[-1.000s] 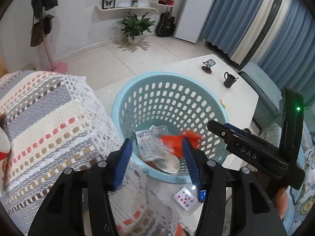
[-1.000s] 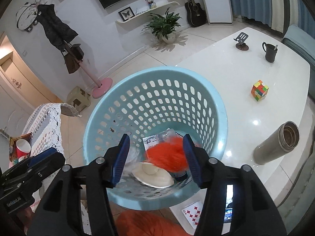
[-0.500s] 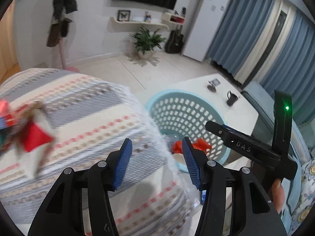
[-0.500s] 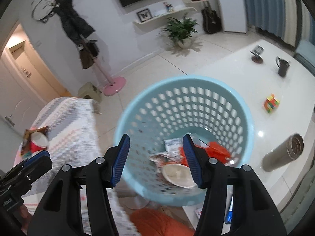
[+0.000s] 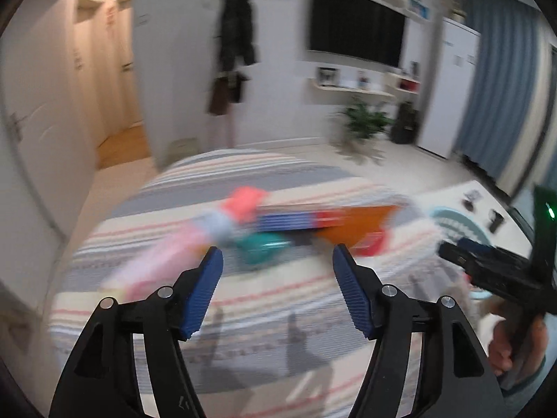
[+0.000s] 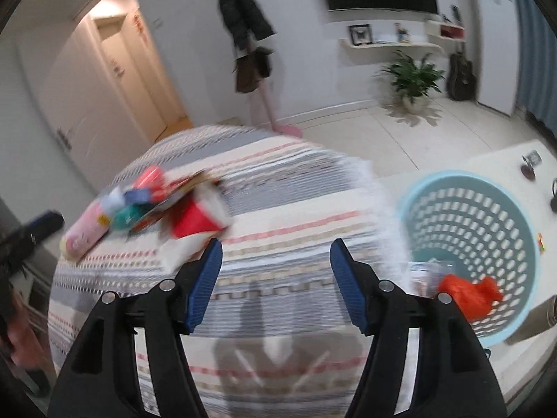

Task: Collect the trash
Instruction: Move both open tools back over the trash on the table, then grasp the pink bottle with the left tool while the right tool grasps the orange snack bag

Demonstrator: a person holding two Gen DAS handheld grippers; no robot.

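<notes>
A heap of trash (image 6: 153, 205) lies on the striped tablecloth (image 6: 278, 188): a red paper cup (image 6: 198, 217), a pink packet (image 6: 83, 235), teal and blue wrappers. In the left wrist view the heap (image 5: 278, 223) is blurred, just beyond my open, empty left gripper (image 5: 276, 261). My right gripper (image 6: 275, 254) is open and empty, over the cloth, right of the heap. The light blue basket (image 6: 522, 244) stands at the right with an orange bag (image 6: 470, 296) and other trash inside.
The white table (image 6: 504, 153) beyond the basket carries a black mug (image 5: 494, 221), a small stand (image 6: 531, 162) and a metal flask (image 6: 543, 317). A coat rack (image 6: 250, 17), a potted plant (image 6: 412, 76) and a guitar (image 6: 461, 73) stand by the far wall.
Both grippers have swung left, away from the basket and over the striped cloth. The trash heap has come into view ahead of them. Both stay open.
</notes>
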